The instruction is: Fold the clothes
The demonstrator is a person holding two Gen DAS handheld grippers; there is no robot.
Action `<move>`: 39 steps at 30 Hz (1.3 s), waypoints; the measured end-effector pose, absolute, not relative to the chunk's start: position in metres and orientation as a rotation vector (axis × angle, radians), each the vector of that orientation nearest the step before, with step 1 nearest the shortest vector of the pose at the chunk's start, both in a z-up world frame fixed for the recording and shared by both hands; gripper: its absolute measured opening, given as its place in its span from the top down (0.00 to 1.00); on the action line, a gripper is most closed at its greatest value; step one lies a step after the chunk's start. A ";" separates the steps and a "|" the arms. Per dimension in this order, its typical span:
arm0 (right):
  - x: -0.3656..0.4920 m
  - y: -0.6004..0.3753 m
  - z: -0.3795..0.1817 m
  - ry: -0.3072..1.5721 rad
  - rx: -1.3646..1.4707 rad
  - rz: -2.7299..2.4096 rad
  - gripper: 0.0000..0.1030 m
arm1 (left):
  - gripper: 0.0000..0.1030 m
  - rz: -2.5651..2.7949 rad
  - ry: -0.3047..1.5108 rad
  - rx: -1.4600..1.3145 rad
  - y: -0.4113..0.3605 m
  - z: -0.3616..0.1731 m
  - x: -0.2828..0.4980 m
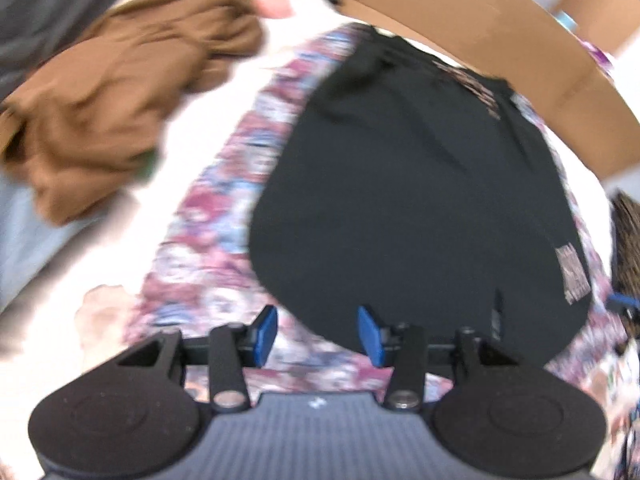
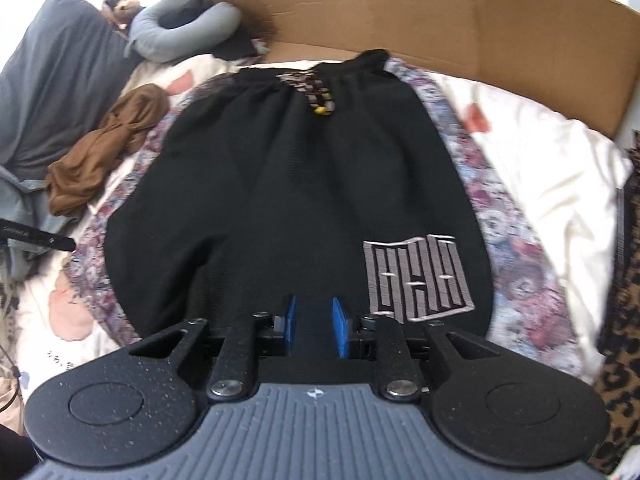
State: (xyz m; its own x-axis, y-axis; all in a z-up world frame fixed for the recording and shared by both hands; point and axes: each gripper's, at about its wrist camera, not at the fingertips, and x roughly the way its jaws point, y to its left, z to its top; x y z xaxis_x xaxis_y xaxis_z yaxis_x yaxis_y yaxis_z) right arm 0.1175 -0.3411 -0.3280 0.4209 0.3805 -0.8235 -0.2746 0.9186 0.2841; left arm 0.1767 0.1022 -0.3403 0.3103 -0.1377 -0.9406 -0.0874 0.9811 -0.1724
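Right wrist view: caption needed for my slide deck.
Open right gripper poised at the hem of black shorts spread flat on a floral cloth.

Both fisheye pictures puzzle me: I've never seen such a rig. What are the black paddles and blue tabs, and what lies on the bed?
Each picture comes from a camera mounted on a hand-held gripper, looking forward along its two blue-padded fingers. One view shows the left gripper, jaws open, holding nothing. The other shows the right gripper, also open and holding nothing, at the near hem of the black shorts. The shorts lie flat on a floral cloth over a cream bedsheet. A crumpled brown garment sits beside them, with a cardboard box behind.
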 end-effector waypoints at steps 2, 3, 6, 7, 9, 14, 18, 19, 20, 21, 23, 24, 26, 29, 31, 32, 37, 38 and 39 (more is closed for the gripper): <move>0.118 -0.330 -0.328 1.060 0.093 0.429 0.80 | 0.53 0.035 1.249 -0.177 0.116 -0.347 0.175; 0.117 -0.324 -0.329 1.064 0.092 0.448 0.80 | 0.53 0.063 1.244 -0.161 0.123 -0.349 0.175; 0.114 -0.308 -0.331 1.073 0.089 0.508 0.77 | 0.53 0.111 1.238 -0.136 0.141 -0.358 0.173; 0.113 -0.302 -0.332 1.076 0.088 0.527 0.74 | 0.53 0.121 1.239 -0.133 0.148 -0.361 0.172; 0.111 -0.291 -0.334 1.082 0.086 0.567 0.72 | 0.53 0.141 1.242 -0.124 0.157 -0.365 0.169; 0.106 -0.267 -0.339 1.105 0.077 0.649 0.71 | 0.56 0.210 1.253 -0.086 0.178 -0.373 0.162; 0.101 -0.248 -0.346 1.124 0.067 0.708 0.71 | 0.63 0.238 1.245 -0.059 0.190 -0.380 0.159; 0.098 -0.243 -0.349 1.129 0.058 0.725 0.71 | 0.65 0.240 1.245 -0.060 0.193 -0.383 0.158; 0.096 -0.238 -0.351 1.133 0.049 0.742 0.71 | 0.68 0.236 1.246 -0.065 0.196 -0.385 0.158; 0.094 -0.234 -0.354 1.139 0.038 0.761 0.71 | 0.69 0.233 1.246 -0.071 0.199 -0.388 0.157; 0.089 -0.226 -0.360 1.147 0.014 0.794 0.63 | 0.69 0.228 1.249 -0.083 0.203 -0.394 0.155; 0.086 -0.223 -0.363 1.151 0.004 0.804 0.60 | 0.69 0.226 1.250 -0.089 0.205 -0.396 0.154; 0.083 -0.217 -0.371 1.164 -0.002 0.821 0.59 | 0.69 0.220 1.247 -0.104 0.207 -0.399 0.151; 0.079 -0.210 -0.381 1.183 -0.013 0.841 0.59 | 0.69 0.196 1.233 -0.117 0.209 -0.398 0.148; 0.076 -0.206 -0.387 1.188 -0.027 0.848 0.59 | 0.69 0.188 1.224 -0.126 0.211 -0.398 0.147; 0.075 -0.204 -0.390 1.188 -0.036 0.851 0.59 | 0.69 0.181 1.216 -0.139 0.213 -0.398 0.146; 0.072 -0.195 -0.401 1.183 -0.073 0.869 0.59 | 0.67 0.136 1.189 -0.181 0.215 -0.398 0.142; 0.071 -0.193 -0.402 1.180 -0.083 0.871 0.59 | 0.66 0.129 1.193 -0.174 0.214 -0.400 0.142; 0.070 -0.192 -0.403 1.176 -0.086 0.872 0.59 | 0.66 0.127 1.197 -0.169 0.213 -0.402 0.141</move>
